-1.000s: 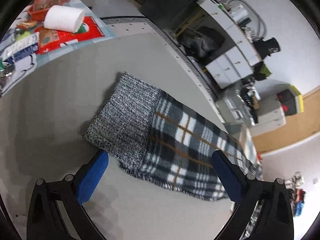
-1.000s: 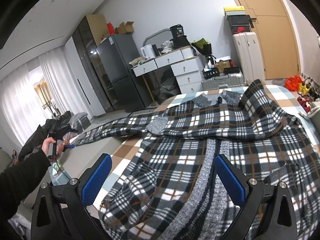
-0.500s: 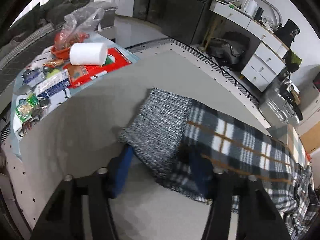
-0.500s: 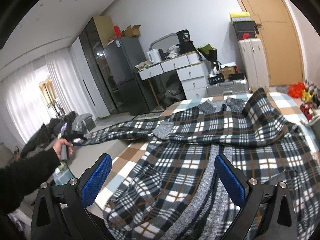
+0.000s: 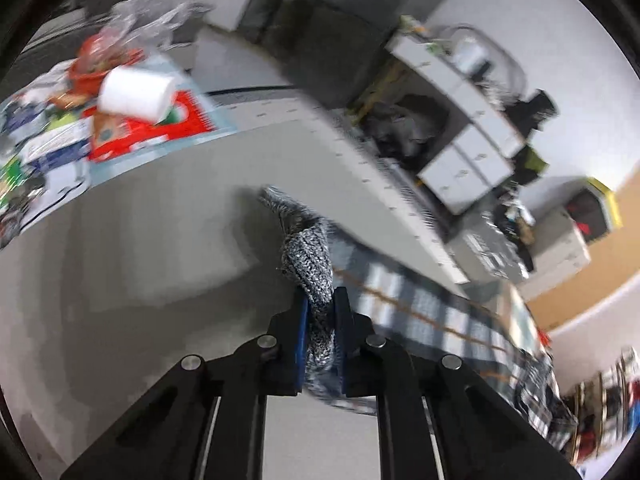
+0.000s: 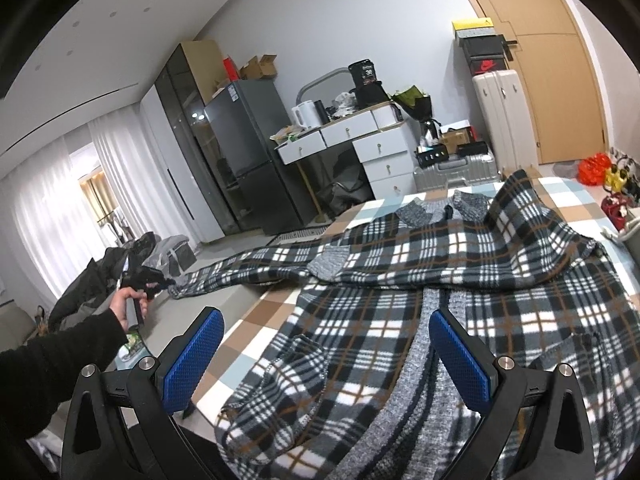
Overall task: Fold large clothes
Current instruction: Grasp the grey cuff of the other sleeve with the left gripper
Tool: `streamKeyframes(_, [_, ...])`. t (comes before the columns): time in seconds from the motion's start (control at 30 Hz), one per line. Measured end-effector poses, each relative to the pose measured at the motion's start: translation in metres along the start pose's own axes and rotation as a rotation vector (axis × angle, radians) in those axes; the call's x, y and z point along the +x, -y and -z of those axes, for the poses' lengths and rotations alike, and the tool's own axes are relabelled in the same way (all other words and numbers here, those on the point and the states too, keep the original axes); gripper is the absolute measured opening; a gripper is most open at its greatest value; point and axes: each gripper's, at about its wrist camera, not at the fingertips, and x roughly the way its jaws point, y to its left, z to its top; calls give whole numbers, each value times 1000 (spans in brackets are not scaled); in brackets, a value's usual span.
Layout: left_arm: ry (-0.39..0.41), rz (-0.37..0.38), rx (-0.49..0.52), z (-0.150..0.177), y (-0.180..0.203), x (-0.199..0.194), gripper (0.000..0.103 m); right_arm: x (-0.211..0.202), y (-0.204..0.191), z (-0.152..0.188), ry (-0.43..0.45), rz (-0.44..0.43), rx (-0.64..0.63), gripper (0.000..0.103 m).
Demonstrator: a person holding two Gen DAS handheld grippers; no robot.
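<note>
Cuff pinched, folding barely begun

Clutter sits at the far left of the pale grey worktop (image 5: 132, 240): a white paper roll (image 5: 136, 94) lying on red and white printed packets (image 5: 152, 128), well apart from the garment. Right of it, the left tongs (image 5: 320, 312) are pressed together on the grey knitted cuff (image 5: 308, 252) of the black, white and brown plaid fleece jacket (image 6: 460, 264), and the cuff stands lifted off the surface. The wrist view is blurred, so how high it hangs is hard to judge.

From the other camera, the jacket lies spread open, front up, over a checked bedcover (image 6: 272, 312), its long sleeve (image 6: 248, 268) stretched out to the left towards the gripping hand (image 6: 128, 304). The right tongs (image 6: 324, 356) hover spread wide above the near hem, holding nothing.

My reading: only the first sleeve fold is in hand; body folds all remain. The far side of the jacket is rumpled and would likely want smoothing. A white drawer desk (image 6: 360, 148), dark fridge (image 6: 248, 152) and pale suitcase (image 6: 496, 120) stand far off, clear of the work.
</note>
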Motion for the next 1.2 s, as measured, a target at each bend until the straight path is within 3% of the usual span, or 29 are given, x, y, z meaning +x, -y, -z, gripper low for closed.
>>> streamKeyframes(0.1, [-16, 64, 62, 1, 15, 2, 7, 2, 0, 1, -9, -6, 3, 103])
streamKeyframes(0.2, [-50, 20, 109, 1, 21, 14, 7, 2, -1, 2, -13, -8, 1, 103])
streamKeyframes(0.37, [-46, -3, 81, 0, 14, 19, 8, 2, -1, 2, -10, -9, 4, 103])
streamKeyframes(0.63, [-69, -56, 117, 5, 20, 24, 12, 2, 1, 2, -14, -12, 19, 103])
streamKeyframes(0.7, [-70, -81, 133, 5, 20, 25, 15, 1, -1, 3, -15, -17, 19, 103])
streamKeyframes(0.77, [-92, -118, 116, 5, 18, 28, 42, 2, -2, 3, -19, -16, 14, 103])
streamKeyframes(0.83, [-73, -104, 106, 6, 17, 25, 50, 3, -2, 3, -21, -14, 12, 103])
streamKeyframes(0.9, [-48, -111, 96, 8, 16, 23, 50, 4, -3, 4, -25, -12, 13, 103])
streamKeyframes(1.0, [-31, -105, 82, 10, 11, 21, 44, 4, -3, 3, -21, -10, 11, 103])
streamKeyframes(1.07, [-41, -118, 76, 9, 10, 22, 7, 4, -2, 3, -20, -11, 16, 103])
streamKeyframes(1.2, [-35, -164, 17, 6, 4, 18, 5, 4, 0, 2, -17, -9, 27, 103])
